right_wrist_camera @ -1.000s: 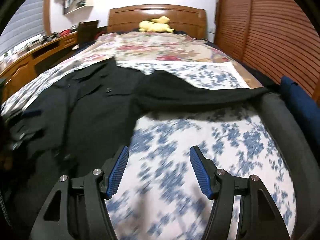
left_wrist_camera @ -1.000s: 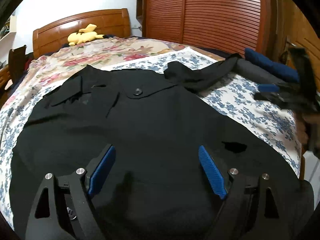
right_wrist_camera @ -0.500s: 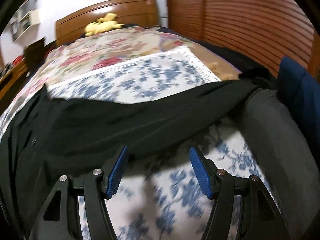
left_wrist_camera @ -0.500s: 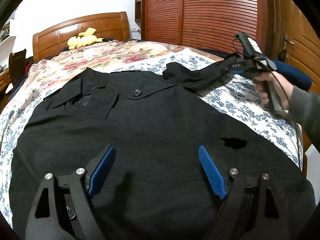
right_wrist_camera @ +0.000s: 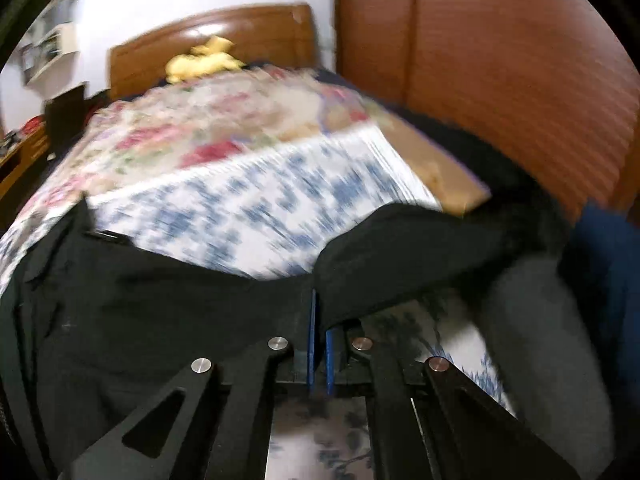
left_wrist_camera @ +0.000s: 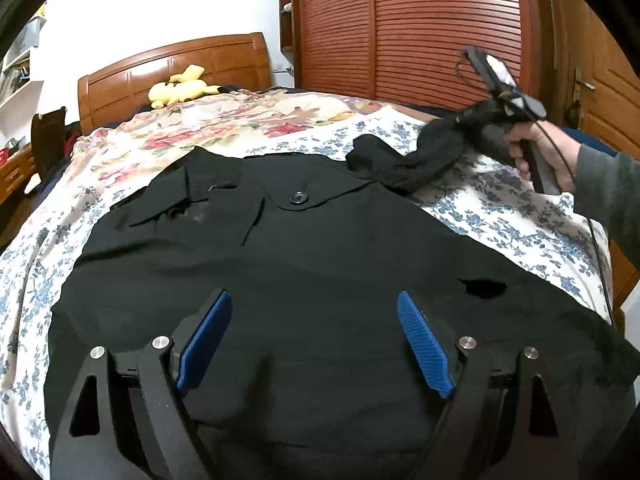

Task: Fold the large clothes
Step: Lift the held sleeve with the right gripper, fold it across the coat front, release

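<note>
A large black coat [left_wrist_camera: 304,264] lies spread on the bed, collar toward the headboard, one button showing. My left gripper [left_wrist_camera: 314,316] is open and empty, hovering over the coat's lower body. My right gripper [right_wrist_camera: 319,308] is shut on the coat's black sleeve [right_wrist_camera: 400,248]. In the left wrist view the right gripper [left_wrist_camera: 464,118] holds the sleeve [left_wrist_camera: 404,160] lifted off the bed at the far right. The right wrist view is motion-blurred.
The bed has a blue-flowered sheet [left_wrist_camera: 500,216] and a floral quilt [left_wrist_camera: 240,120]. A yellow plush toy [left_wrist_camera: 184,88] lies by the wooden headboard. A louvered wardrobe [left_wrist_camera: 420,28] stands at the right. Grey and blue folded items [right_wrist_camera: 552,320] lie at the bed's right edge.
My right gripper moved forward over the bed to the sleeve, closed on it and lifted it. My left gripper has stayed open over the coat.
</note>
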Tool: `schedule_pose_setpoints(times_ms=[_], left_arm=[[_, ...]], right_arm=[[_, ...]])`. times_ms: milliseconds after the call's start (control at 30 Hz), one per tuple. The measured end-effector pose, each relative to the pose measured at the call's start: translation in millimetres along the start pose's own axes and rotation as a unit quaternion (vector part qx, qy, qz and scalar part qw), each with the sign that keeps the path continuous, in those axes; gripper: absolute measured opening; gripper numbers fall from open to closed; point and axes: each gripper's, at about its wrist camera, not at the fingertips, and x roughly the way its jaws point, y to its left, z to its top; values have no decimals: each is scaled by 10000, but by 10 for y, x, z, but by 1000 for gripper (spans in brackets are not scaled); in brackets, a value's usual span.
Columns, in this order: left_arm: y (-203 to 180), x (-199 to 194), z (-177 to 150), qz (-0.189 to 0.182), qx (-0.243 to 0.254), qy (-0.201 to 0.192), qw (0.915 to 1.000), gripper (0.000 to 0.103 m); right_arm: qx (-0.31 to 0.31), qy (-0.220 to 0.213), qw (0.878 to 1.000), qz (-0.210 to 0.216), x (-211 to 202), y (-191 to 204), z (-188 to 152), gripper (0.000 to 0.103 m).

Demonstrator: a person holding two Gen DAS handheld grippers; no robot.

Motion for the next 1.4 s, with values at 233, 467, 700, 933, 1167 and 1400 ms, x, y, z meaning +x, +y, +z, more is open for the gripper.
schedule_pose_setpoints(times_ms=[233, 467, 700, 933, 1167, 1400], left_arm=[[140, -116, 42, -18, -123, -106, 9999, 85], [368, -312, 27, 104, -294, -252, 9992, 85], [539, -446, -49, 242, -412, -261, 9985, 85], [638, -554, -101, 320, -454, -334, 9979, 85], [668, -561, -116, 300, -482, -330, 9978, 85], [659, -566, -119, 308, -458, -339, 9979, 85]], right_arm=[[-876, -729, 9866, 1166, -873, 937, 101, 3], [-1600, -473, 9598, 2256, -1405, 1778, -445, 3], [-1853, 471, 9574, 2163, -1261, 2024, -952, 14], [-1707, -250, 9647, 1988, -1643, 1925, -829, 49], [-1526, -206, 9772, 1463, -1470, 1885, -787, 53], [-1396, 71, 9849, 1024, -1185, 1932, -640, 56]])
